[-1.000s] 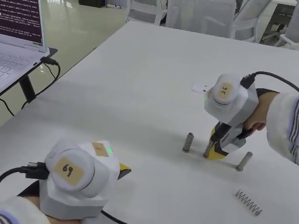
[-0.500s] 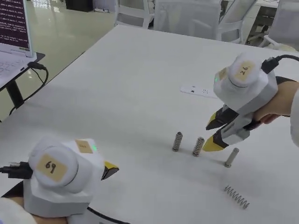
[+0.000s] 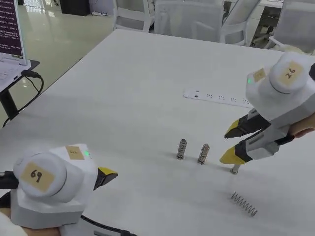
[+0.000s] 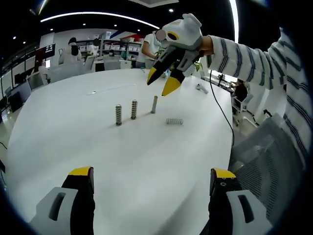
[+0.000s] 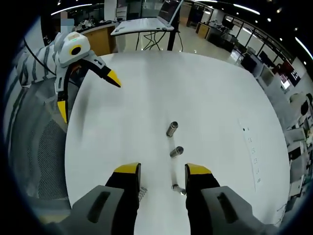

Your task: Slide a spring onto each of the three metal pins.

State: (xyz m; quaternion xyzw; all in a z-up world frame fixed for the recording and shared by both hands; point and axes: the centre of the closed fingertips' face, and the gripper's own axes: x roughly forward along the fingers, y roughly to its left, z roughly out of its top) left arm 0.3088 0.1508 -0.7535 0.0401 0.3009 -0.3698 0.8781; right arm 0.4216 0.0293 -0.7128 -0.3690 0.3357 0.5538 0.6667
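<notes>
Left tool and right tool both gape empty, right one just over bare pin, loose spring nearby.

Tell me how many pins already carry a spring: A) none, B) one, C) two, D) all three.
C: the first pin and second pin wear springs; the third pin is bare, and a loose spring lies on the table.
</notes>
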